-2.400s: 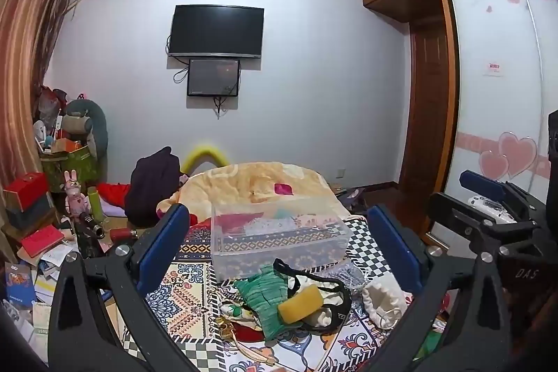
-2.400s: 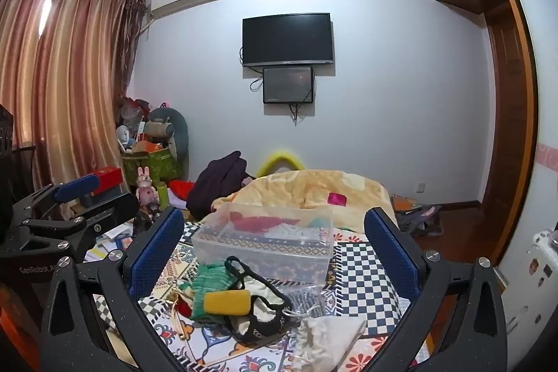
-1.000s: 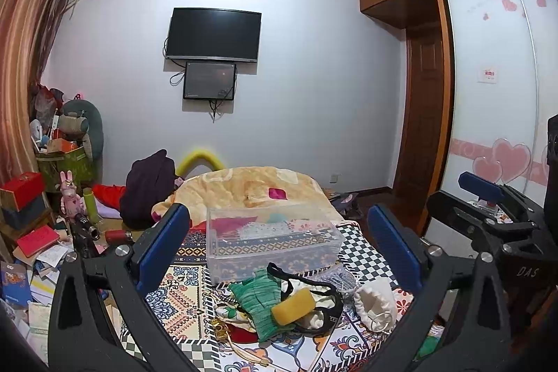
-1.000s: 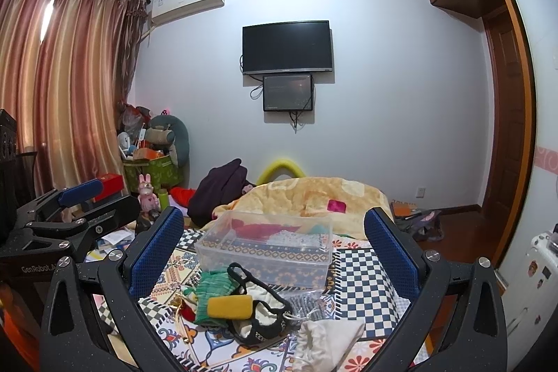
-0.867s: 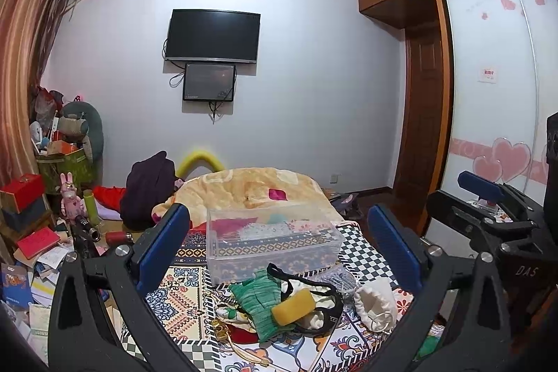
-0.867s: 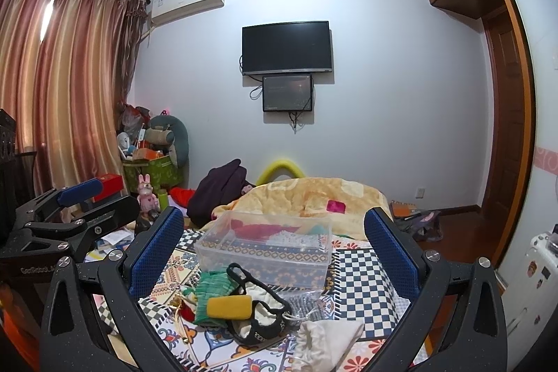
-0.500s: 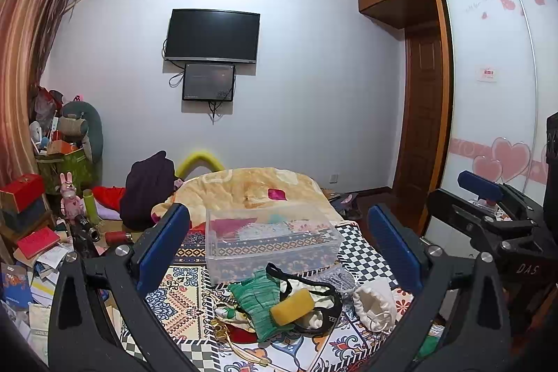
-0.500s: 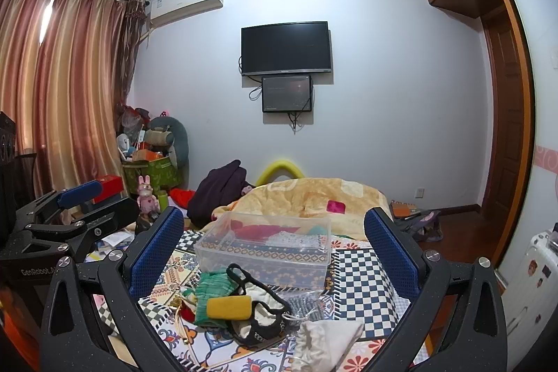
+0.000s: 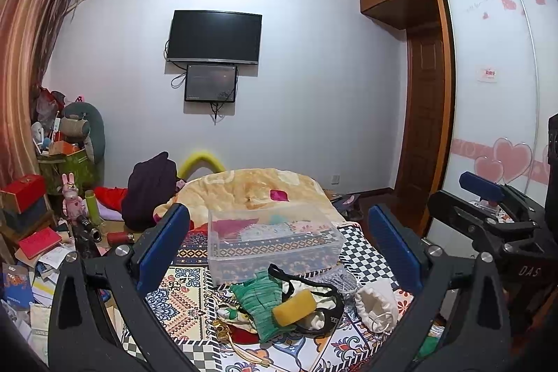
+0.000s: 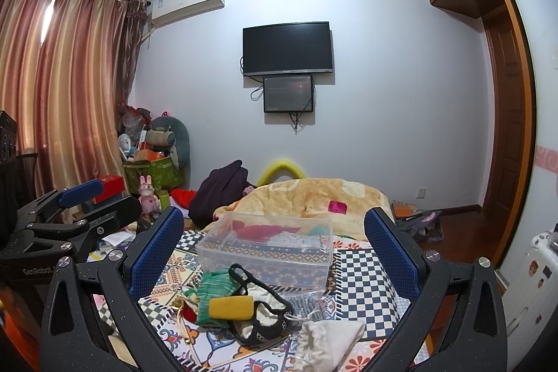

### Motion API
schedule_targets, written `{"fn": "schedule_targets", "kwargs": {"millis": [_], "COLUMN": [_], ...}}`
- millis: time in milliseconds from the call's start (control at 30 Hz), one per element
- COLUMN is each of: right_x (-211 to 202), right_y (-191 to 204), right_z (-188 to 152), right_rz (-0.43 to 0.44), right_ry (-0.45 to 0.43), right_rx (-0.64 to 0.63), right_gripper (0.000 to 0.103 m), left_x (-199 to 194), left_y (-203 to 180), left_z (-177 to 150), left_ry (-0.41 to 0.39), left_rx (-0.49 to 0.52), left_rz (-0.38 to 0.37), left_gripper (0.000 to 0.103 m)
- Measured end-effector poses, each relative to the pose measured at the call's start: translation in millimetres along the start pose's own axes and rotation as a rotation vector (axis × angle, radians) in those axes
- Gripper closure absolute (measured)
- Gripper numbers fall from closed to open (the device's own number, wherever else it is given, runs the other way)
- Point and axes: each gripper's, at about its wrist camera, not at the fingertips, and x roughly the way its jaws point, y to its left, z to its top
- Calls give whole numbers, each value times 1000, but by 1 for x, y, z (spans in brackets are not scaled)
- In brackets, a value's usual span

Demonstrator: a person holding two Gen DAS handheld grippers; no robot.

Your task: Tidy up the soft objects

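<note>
On the bed's patterned cover [image 9: 181, 298], just in front of the clear plastic bin [image 9: 272, 241], the soft things lie in one loose heap: a ribbed green knit cloth [image 9: 259, 304], a yellow sponge [image 9: 293, 302] resting on a cream garment edged in black [image 10: 265, 312], and a crumpled cream drawstring pouch [image 9: 376, 304] just to the right. The left gripper [image 9: 279, 253] and the right gripper [image 10: 273, 251] both hover above the heap, jaws spread wide and holding nothing.
</note>
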Motion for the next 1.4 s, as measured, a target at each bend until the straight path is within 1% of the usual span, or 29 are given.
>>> {"fn": "schedule_targets", "kwargs": {"millis": [600,733,833,967,1233,1400], "right_x": [-2,-1,5,16,49,61], "right_y": [6,5,0,-8,-32,-53], "right_z": [0,-1,-7,-21,-68,-95], "right_rz": [1,-1,-11,-35,-59,-61], "right_ry": [-4,2,26,84,282,381], "right_rx": [-7,-7,-4,0,36,84], "right_gripper": [0,0,0,0,0,0], "left_x": [0,3,13,32,73,95], "left_y": [2,2,2,5,2,1], "left_z": [-1,-4,-10,-29,-78,-98], "left_ry": [-3,10,51,136,319,393], "left_rx": [-6,-6,-7,-17,-34,-56], "left_rz": [7,14,10,0,-24,-33], "left_gripper": [0,0,0,0,0,0]}}
